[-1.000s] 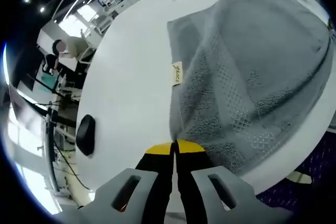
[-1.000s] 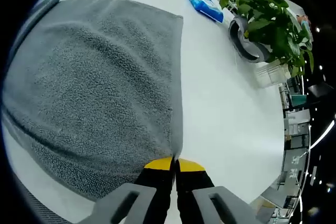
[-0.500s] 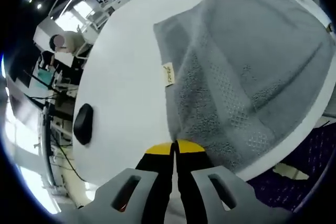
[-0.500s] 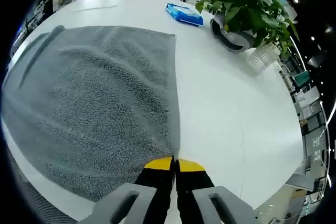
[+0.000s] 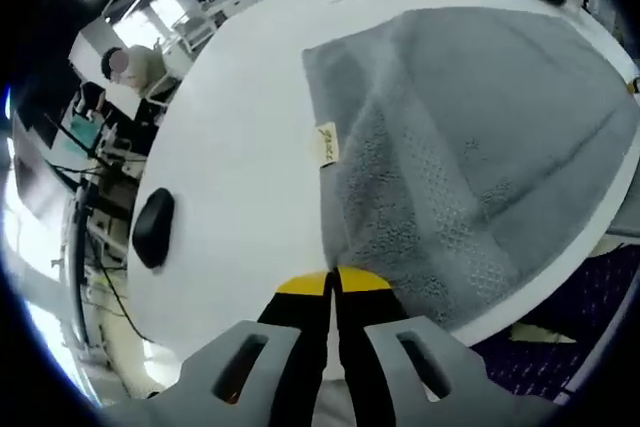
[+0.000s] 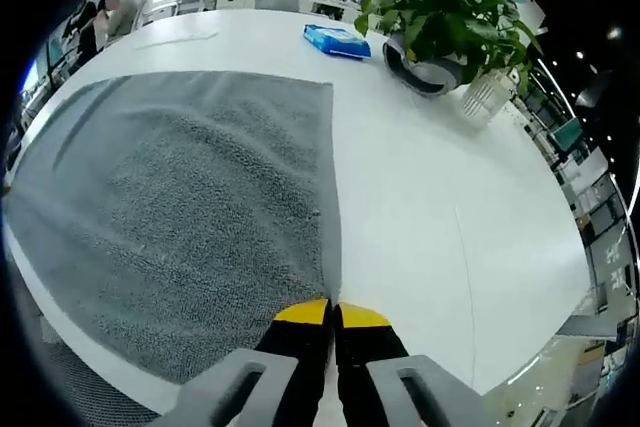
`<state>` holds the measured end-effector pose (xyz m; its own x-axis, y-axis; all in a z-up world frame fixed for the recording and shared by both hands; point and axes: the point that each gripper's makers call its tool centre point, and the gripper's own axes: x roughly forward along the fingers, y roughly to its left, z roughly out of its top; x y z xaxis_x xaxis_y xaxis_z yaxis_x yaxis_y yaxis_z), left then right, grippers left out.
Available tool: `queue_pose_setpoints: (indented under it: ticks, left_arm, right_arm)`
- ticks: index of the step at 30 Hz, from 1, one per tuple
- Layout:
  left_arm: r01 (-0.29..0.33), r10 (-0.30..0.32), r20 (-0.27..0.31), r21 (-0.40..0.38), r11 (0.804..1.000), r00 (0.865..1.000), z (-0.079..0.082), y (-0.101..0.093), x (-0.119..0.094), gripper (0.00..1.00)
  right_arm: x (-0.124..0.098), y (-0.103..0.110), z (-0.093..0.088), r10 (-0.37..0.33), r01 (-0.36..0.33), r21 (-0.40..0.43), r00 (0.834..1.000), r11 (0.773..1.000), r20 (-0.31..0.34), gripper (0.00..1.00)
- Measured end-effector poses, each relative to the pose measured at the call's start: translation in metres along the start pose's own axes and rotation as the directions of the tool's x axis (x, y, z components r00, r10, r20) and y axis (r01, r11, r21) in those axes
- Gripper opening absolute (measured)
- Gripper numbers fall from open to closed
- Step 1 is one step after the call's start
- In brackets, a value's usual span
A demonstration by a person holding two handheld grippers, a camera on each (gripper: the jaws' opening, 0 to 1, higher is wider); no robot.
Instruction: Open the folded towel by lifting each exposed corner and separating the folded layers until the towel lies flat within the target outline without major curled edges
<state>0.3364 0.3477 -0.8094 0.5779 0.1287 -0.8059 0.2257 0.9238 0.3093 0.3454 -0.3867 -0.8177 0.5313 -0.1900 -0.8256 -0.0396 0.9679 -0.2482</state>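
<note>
Towel, grey, spread across the white table, near edge at the table's edge. I have my left claw and right claw each pinching a near corner, presumably to draw the cloth flat.

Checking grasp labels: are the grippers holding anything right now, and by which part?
Both hold the grey towel. The left gripper is shut on one near corner, the right gripper on the other near corner.

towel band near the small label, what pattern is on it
Grey, with a woven band of small raised squares on the towel beside the label; clearest in the left gripper view.
</note>
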Motion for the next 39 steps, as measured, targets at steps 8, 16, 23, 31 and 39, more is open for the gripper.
queue_pose_setpoints:
  ticks: [8,16,23,31,39]
  left_arm:
    - [-0.116,0.120,0.056,-0.079,0.990,0.991,-0.002,-0.001,-0.004,0.00]
    - [-0.071,0.085,0.068,-0.182,0.981,0.994,-0.003,0.007,0.003,0.00]
    - [-0.043,0.051,0.065,-0.117,0.992,0.997,0.000,0.006,0.007,0.00]
    - [0.025,-0.005,0.124,-0.160,0.987,0.992,-0.001,0.008,0.008,0.01]
    - [0.107,-0.049,0.179,-0.331,0.938,0.983,0.008,0.015,-0.002,0.14]
  right_arm:
    - [0.001,0.001,0.001,0.017,-0.018,-0.074,1.000,0.997,-0.020,0.00]
    - [0.004,0.005,0.008,-0.058,0.053,-0.149,0.998,0.987,-0.025,0.00]
    - [0.006,-0.002,0.008,-0.024,0.024,-0.144,1.000,0.989,0.001,0.00]
    - [0.005,0.008,0.007,0.034,-0.033,-0.064,0.999,0.997,0.022,0.00]
    - [0.000,0.009,0.011,0.121,-0.127,0.058,0.988,0.990,0.096,0.13]
